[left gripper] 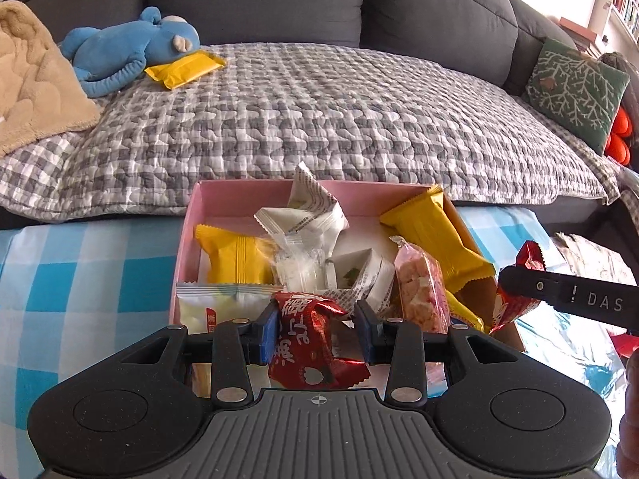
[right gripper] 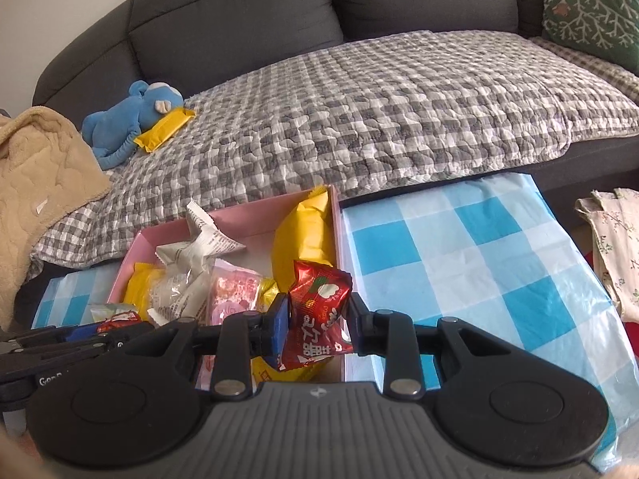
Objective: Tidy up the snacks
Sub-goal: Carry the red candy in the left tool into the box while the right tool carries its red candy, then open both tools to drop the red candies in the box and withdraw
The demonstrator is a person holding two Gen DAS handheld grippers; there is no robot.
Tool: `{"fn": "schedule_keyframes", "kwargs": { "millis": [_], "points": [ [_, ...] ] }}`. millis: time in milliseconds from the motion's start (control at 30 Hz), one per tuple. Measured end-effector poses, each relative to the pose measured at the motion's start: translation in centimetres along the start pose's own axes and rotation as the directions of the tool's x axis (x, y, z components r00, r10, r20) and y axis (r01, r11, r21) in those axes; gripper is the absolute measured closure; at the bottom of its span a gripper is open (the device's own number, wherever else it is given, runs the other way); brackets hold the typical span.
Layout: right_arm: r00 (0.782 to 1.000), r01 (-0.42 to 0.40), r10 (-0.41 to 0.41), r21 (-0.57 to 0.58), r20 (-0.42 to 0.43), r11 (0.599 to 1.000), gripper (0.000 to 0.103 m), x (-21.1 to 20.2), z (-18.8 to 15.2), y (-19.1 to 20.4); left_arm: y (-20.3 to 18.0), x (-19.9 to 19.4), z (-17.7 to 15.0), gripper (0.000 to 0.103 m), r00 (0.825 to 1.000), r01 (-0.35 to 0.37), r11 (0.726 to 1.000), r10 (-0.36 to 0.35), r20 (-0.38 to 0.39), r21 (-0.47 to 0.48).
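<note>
Both busy: left tool [left gripper: 315,329] pinches a crinkly red foil snack packet [left gripper: 309,343] over the pink cardboard box [left gripper: 239,195]; right tool [right gripper: 317,325] clamps another red foil packet [right gripper: 315,311] above the box's right edge.

Pink box [left gripper: 191,215] holding yellow, white and red snack packets [left gripper: 235,257]. Blue-and-white checked tablecloth [right gripper: 479,239]. Grey-and-white checked quilt [left gripper: 319,119] on a dark grey sofa [left gripper: 259,0]. Blue plush toy [left gripper: 120,52], green patterned cushion [left gripper: 575,88].
</note>
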State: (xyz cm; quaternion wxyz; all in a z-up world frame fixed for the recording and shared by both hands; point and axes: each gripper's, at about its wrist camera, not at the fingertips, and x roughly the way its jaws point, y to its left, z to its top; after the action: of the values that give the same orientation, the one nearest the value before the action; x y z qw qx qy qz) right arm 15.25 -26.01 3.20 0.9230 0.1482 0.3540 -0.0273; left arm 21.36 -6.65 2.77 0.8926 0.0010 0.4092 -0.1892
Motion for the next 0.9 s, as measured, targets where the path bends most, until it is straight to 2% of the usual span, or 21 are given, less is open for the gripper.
{"fn": "schedule_keyframes", "kwargs": {
  "millis": [167,233,333,367,467,533,567,667,767,833,900],
  "points": [
    [1.0,-0.01,0.01,-0.015,0.01,1.0,0.076,0.9,0.3,0.2,-0.5,1.5,0.0,0.066,1.0,-0.01,1.0,0.01,-0.008,0.017],
    [0.999,-0.038,0.038,-0.003,0.001,0.999,0.076,1.2,0.3,0.4,-0.8,1.7,0.0,0.066,1.0,-0.016,0.999,0.015,0.008,0.031],
    [0.996,-0.088,0.088,-0.034,-0.014,0.996,0.073,1.5,0.3,1.5,-0.8,1.6,0.4,0.063,1.0,-0.001,1.0,0.0,0.028,0.023],
    [0.995,-0.093,0.092,-0.046,-0.024,0.995,0.072,1.5,0.3,1.6,-0.9,1.4,0.4,0.058,0.999,0.002,1.0,-0.003,0.036,0.029],
    [0.997,-0.077,0.077,-0.035,-0.001,0.996,0.059,0.8,0.4,0.9,-1.2,0.3,0.9,0.044,0.999,0.004,0.999,-0.006,0.054,0.038],
    [0.998,-0.059,0.06,-0.013,0.035,0.998,0.047,-0.4,0.8,0.0,-1.2,-0.5,1.2,0.033,0.997,0.01,0.998,-0.014,0.073,0.054],
    [0.998,-0.049,0.049,0.003,0.05,0.999,0.046,-0.9,0.9,-0.4,-1.2,-0.8,1.3,0.029,0.997,-0.008,0.998,0.003,0.083,0.06],
    [0.998,0.002,-0.005,0.042,0.059,0.999,0.04,-1.7,1.0,-1.3,-0.9,-2.0,1.8,0.028,0.996,-0.027,0.999,0.025,0.085,0.023],
    [0.999,0.009,-0.01,0.024,0.038,1.0,0.038,-2.6,0.7,-1.0,-1.1,-3.8,2.1,0.028,0.996,-0.024,1.0,0.025,0.088,-0.013],
    [0.999,0.004,-0.004,0.025,0.035,1.0,0.032,-3.3,0.5,-0.8,-1.1,-4.8,1.5,0.025,0.994,-0.05,0.998,0.053,0.097,-0.037],
    [1.0,-0.003,0.002,0.036,0.031,0.999,0.03,-4.0,0.1,-0.6,-0.9,-5.1,0.4,0.023,0.995,-0.085,0.995,0.088,0.051,-0.051]
  ]
}}
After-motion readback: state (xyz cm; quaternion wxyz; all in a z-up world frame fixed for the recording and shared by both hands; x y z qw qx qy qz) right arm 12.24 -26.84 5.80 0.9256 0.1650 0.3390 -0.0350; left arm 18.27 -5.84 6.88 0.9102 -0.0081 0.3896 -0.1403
